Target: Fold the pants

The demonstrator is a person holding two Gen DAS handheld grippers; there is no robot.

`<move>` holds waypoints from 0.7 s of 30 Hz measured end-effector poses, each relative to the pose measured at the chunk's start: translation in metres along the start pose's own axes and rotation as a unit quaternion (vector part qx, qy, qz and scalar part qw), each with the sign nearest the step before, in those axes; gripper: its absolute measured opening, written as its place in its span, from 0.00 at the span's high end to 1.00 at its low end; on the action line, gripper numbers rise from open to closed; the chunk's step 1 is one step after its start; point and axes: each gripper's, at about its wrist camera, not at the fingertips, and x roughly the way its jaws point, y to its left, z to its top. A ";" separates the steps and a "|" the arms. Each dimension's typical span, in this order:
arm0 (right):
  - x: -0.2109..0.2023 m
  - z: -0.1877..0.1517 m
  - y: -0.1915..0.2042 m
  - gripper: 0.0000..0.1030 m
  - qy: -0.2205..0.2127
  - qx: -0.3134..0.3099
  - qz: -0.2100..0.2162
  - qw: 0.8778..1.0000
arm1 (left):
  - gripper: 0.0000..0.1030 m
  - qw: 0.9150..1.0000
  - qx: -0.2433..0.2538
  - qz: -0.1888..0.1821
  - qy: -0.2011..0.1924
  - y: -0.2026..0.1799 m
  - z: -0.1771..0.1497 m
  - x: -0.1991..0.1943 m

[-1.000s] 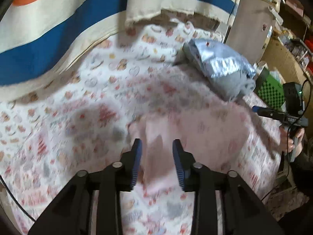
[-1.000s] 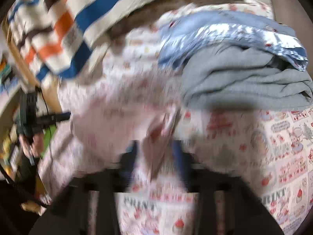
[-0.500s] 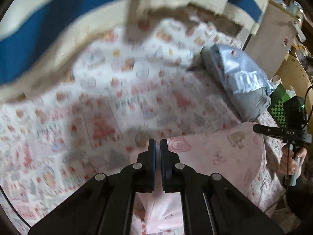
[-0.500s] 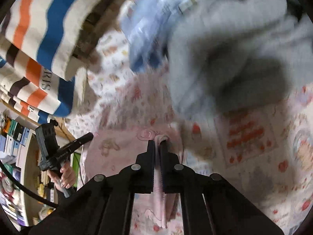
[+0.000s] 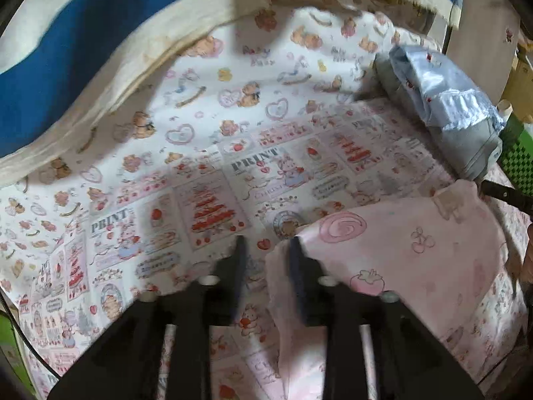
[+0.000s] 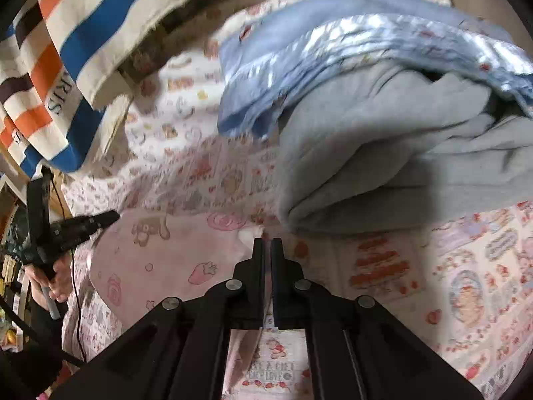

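The pink printed pants lie flat on the patterned bedsheet, to the right of my left gripper. Its jaws are opening; the near left corner of the pants rests between them against the right finger, with no pinch. In the right wrist view the pants spread to the left. My right gripper is shut on a raised fold at their right edge. The left gripper and the hand holding it show at the far left there.
A folded stack of grey and shiny blue clothes sits just beyond the right gripper, also the stack at upper right. A striped blue, orange and cream cloth hangs along the back. A green patterned box stands past the bed's right edge.
The left jaws shut on the pants' corner, then parted again. The right jaws closed on the pants' edge and stay closed. The pants now lie flatter and both grippers sit lower.
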 end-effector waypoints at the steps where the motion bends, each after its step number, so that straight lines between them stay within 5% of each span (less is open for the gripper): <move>1: -0.008 0.001 0.003 0.97 -0.014 -0.007 -0.001 1.000 | 0.67 1.000 -0.007 -0.008 -0.009 0.001 -0.001 -0.007; 5: -0.036 0.000 0.015 0.90 -0.031 -0.030 0.034 0.999 | 0.53 0.999 0.001 -0.041 -0.035 -0.006 -0.011 -0.042; 7: -0.049 -0.010 0.022 0.55 -0.038 -0.048 0.041 0.997 | 0.51 0.998 0.018 -0.044 -0.036 -0.011 -0.021 -0.054; 8: -0.055 -0.018 0.025 0.53 -0.049 -0.059 0.031 0.997 | 0.51 0.998 0.026 -0.044 -0.030 -0.013 -0.029 -0.057; 13: -0.066 -0.056 0.040 0.53 -0.019 -0.114 0.016 0.993 | 0.51 0.998 0.061 -0.027 0.015 -0.017 -0.064 -0.056; 18: -0.057 -0.076 0.044 0.53 0.005 -0.138 -0.005 0.990 | 0.52 0.998 0.034 -0.051 0.026 -0.019 -0.081 -0.046; 21: -0.046 -0.078 0.043 0.69 0.026 -0.129 0.002 0.991 | 0.80 0.999 0.014 -0.049 0.004 -0.020 -0.084 -0.038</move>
